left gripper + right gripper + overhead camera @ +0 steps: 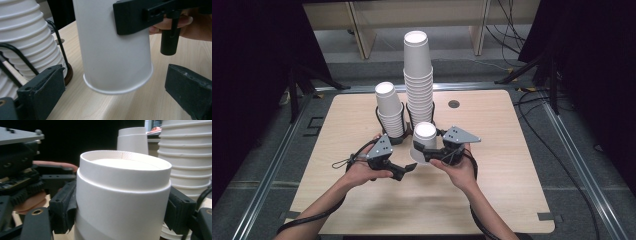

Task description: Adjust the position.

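Note:
An upside-down white paper cup (424,136) hangs tilted just above the table, its rim (117,88) off the wood. My right gripper (432,152) is shut on its sides, one jaw on each side in the right gripper view (121,207). A step runs round the cup (122,195) below its base, so it may be nested cups. My left gripper (406,169) is open. Its jaws stand on either side of the cup's rim without touching it, seen in the left gripper view (115,75).
Two stacks of upturned white cups stand in black wire holders behind the grippers: a tall stack (418,75) and a shorter stack (390,110), which is close on the left (27,40). The wooden table (502,150) has a dark round hole (454,104).

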